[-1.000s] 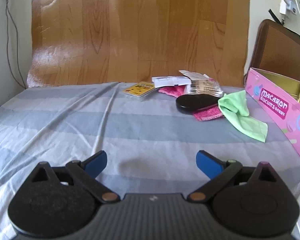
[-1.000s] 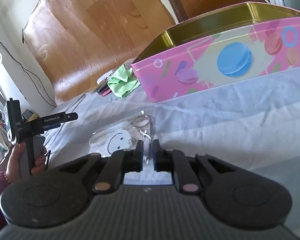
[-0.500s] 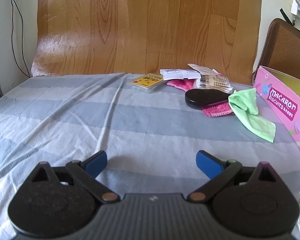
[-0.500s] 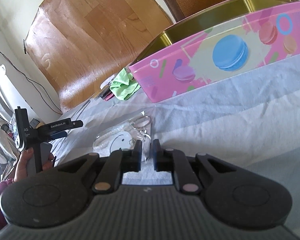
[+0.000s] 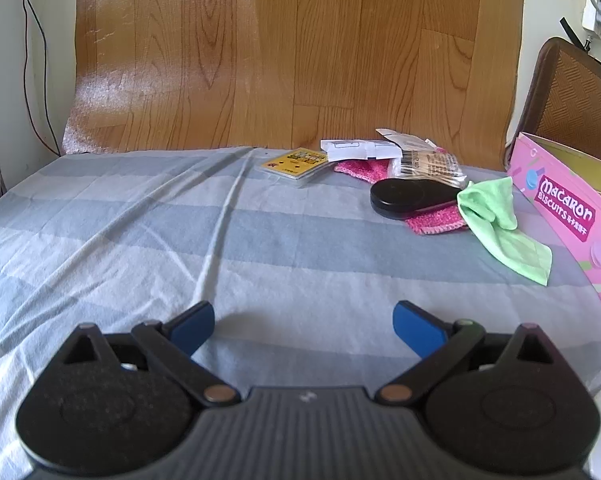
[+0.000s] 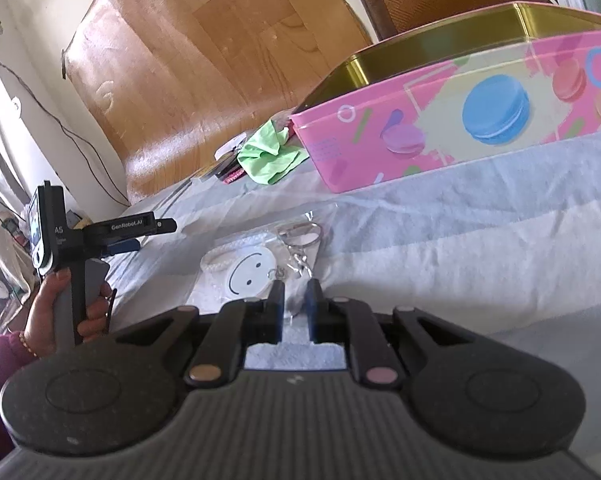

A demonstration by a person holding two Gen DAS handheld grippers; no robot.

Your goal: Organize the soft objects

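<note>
My right gripper (image 6: 293,292) is shut on the near edge of a clear plastic bag (image 6: 260,264) that holds a white smiley-face keychain with a cord and a metal ring. The bag rests on the striped bedsheet in front of the pink macaron tin (image 6: 460,120). My left gripper (image 5: 303,320) is open over bare sheet, with nothing between its blue pads. A green cloth (image 5: 500,224) lies far ahead to its right, beside a pink cloth (image 5: 436,222) and the tin (image 5: 568,216). In the right wrist view the green cloth (image 6: 270,152) lies by the tin's left corner.
A black oval case (image 5: 412,198), a yellow card pack (image 5: 296,162), a white paper and a packet of sticks (image 5: 424,162) lie near the wood-pattern backboard. A brown chair (image 5: 572,92) stands behind the tin. A hand (image 6: 56,304) holds the left gripper (image 6: 140,236).
Hardly anything: both views have shifted slightly. The right gripper stays closed on the keychain bag and the left stays open.
</note>
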